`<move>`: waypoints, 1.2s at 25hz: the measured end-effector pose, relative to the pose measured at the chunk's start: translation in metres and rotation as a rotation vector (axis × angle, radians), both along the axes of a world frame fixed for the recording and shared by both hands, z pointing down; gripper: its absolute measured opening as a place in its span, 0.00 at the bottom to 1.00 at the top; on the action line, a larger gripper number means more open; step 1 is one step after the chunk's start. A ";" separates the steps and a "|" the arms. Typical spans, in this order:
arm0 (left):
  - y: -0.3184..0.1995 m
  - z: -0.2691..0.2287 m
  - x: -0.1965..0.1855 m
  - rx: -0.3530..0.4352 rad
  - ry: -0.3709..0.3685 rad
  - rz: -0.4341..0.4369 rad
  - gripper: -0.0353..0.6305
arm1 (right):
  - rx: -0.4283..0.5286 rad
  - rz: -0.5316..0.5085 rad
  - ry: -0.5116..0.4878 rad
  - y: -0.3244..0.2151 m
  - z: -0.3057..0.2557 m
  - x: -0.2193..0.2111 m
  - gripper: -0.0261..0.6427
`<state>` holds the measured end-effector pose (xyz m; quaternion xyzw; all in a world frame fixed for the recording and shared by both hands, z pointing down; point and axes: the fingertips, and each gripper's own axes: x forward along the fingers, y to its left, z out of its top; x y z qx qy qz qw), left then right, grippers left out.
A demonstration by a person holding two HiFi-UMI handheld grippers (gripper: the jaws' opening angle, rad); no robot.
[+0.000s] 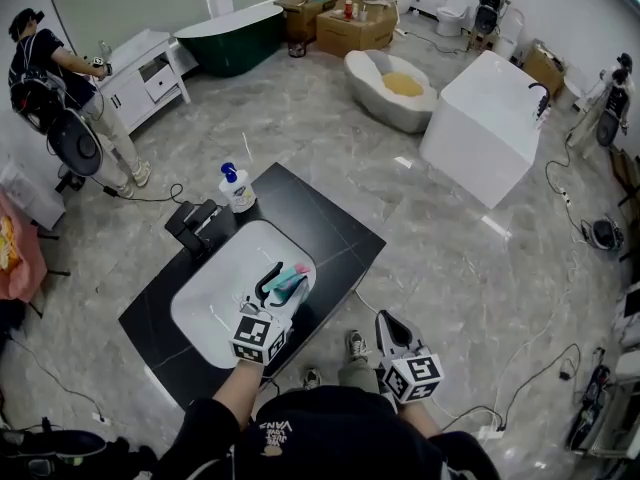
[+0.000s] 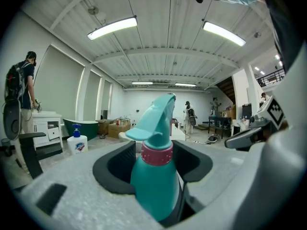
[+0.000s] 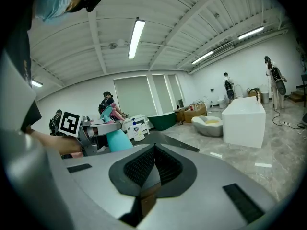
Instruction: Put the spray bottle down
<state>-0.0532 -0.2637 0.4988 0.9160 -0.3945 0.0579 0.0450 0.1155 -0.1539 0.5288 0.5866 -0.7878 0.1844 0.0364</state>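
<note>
**L gripper (image 1: pixel 281 280) has the spray bottle (image 1: pixel 293 286), over the sink**

My L jaws are clamped on the teal bottle's body, just below its pink collar (image 2: pixel 155 154). It hangs above the white sink basin (image 1: pixel 208 303) set in the black counter (image 1: pixel 325 223); can't tell if it touches. R gripper (image 1: pixel 387 323) is closed w/ nothing in it, off the counter's near edge. A soap bottle (image 1: pixel 237 188) stands by the basin's far rim.

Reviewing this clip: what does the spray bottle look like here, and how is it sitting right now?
The spray bottle looks like teal plastic, with a pink ribbed collar under a teal trigger head. It is clamped in the left claw, its head pointing away along the jaws. In the head view it is held over the white sink basin; whether it touches the basin cannot be told.
</note>
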 end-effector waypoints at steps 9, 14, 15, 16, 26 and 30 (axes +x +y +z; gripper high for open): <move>-0.056 0.009 0.038 0.032 0.005 -0.061 0.41 | -0.017 -0.082 0.009 -0.047 0.000 0.036 0.04; -0.087 0.020 0.052 0.040 -0.018 -0.088 0.41 | -0.029 -0.135 0.010 -0.068 0.005 0.046 0.04; -0.093 0.022 0.055 0.043 -0.022 -0.095 0.41 | -0.030 -0.145 0.011 -0.072 0.005 0.048 0.04; -0.100 0.024 0.057 0.046 -0.024 -0.102 0.41 | -0.031 -0.155 0.011 -0.076 0.005 0.049 0.04; -0.163 0.050 0.071 0.032 -0.056 -0.151 0.41 | -0.060 -0.210 0.024 -0.108 0.016 0.066 0.04; -0.186 0.056 0.076 0.022 -0.044 -0.166 0.41 | -0.074 -0.230 0.030 -0.120 0.020 0.070 0.04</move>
